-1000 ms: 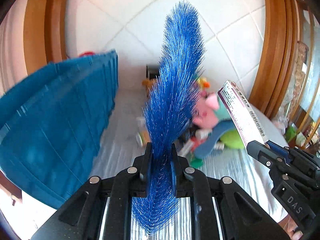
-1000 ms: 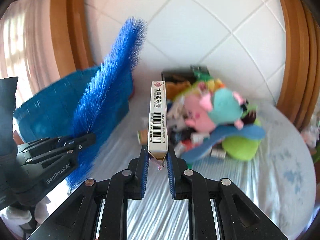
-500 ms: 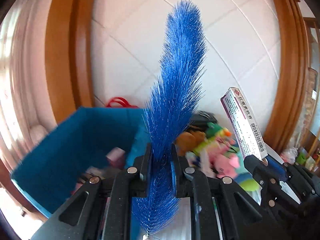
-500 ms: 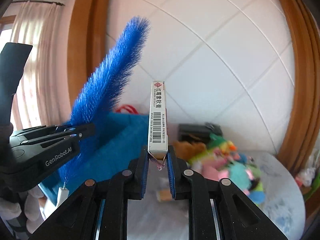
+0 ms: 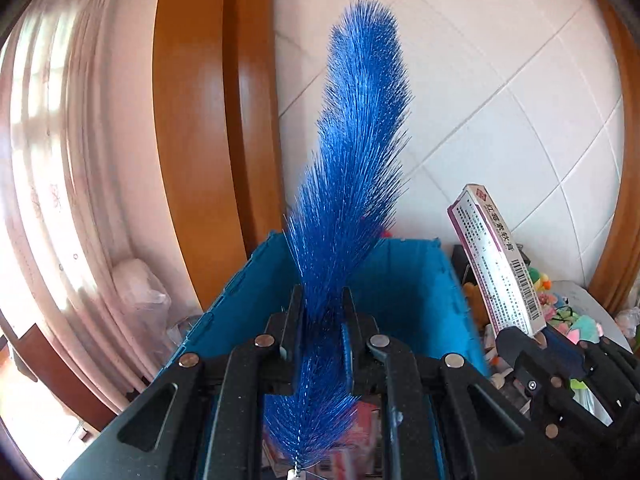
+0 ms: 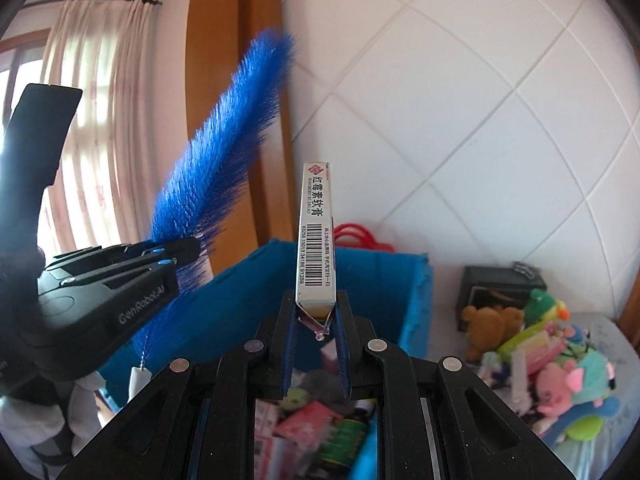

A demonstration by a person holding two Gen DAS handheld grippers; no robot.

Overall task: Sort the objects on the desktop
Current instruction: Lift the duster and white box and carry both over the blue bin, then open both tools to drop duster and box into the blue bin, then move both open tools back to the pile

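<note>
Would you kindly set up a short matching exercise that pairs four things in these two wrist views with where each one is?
Things:
1. blue bristle brush
2. white ointment box
3. blue bin
4. plush toys

Places:
A. heaped on the table at right
B. clamped in the right gripper
C. below both grippers, already holding items
D. clamped in the left gripper

Pairs: 1-D, 2-B, 3-C, 4-A

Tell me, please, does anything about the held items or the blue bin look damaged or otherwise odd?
One thing: the carton clamped in the right hand-held gripper has its bottom flap sprung open and bent between the fingers. The blue brush and the blue bin look intact.
</note>
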